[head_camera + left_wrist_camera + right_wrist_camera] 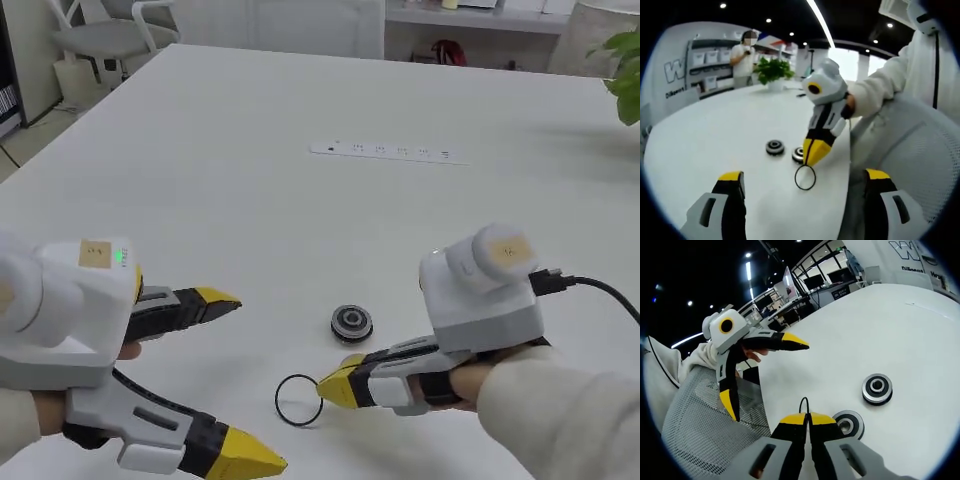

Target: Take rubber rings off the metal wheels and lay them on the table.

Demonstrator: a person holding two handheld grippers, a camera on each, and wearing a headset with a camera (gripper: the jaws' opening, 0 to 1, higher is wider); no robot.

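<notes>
Near the front edge of the bench point(200, 150), your left gripper point(255, 381) has its jaws spread wide. Your right gripper point(325, 388) has its jaws pressed together, pinching the rim of the rubber ring point(277, 400), which lies on the bench. A second wheel point(849, 422) sits just beside those jaws, a metal wheel point(351, 322) sits just beyond them, and a power strip point(390, 151) lies toward the far edge.

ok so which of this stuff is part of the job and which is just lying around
Job: rubber ring, near wheel, far wheel, right gripper shut on the ring, left gripper open.
Lying about: power strip, plant, chair.
</notes>
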